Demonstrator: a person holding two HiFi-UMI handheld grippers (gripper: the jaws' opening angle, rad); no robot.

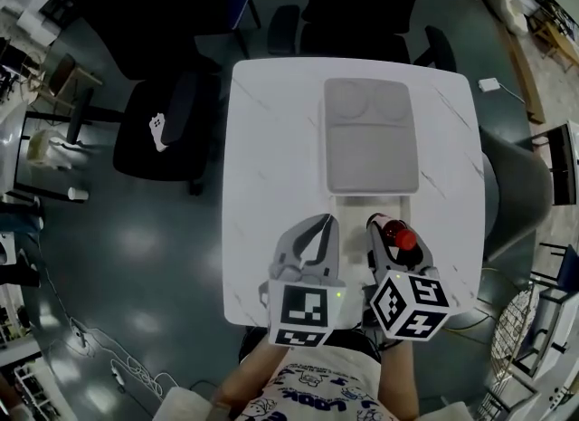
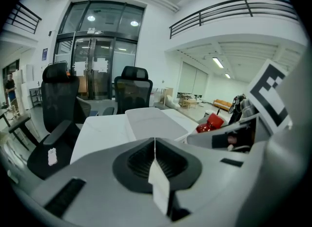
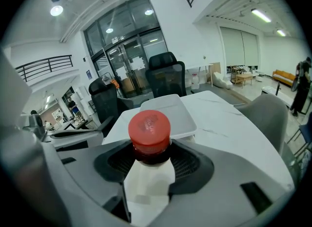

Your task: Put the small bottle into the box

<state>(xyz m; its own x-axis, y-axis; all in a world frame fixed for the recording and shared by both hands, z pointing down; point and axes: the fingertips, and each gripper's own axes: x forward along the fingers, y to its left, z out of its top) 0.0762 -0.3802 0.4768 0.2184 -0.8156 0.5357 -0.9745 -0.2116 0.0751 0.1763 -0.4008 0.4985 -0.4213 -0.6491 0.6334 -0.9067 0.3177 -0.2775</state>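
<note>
My right gripper (image 1: 387, 234) is shut on a small bottle (image 1: 396, 234) with a red cap (image 3: 149, 130) and a white label; the cap points forward between the jaws. It hovers over the near end of the white table (image 1: 271, 184), just in front of the white lidded box (image 1: 371, 134), which lies closed at the table's middle. My left gripper (image 1: 317, 229) is beside the right one, jaws shut together with nothing between them. In the left gripper view the bottle's red cap (image 2: 210, 122) shows at the right.
Black office chairs (image 1: 163, 111) stand left of the table and behind it (image 1: 362, 3). A grey chair (image 1: 516, 184) is at the right. The table's left half is bare white surface. The floor is dark and shiny.
</note>
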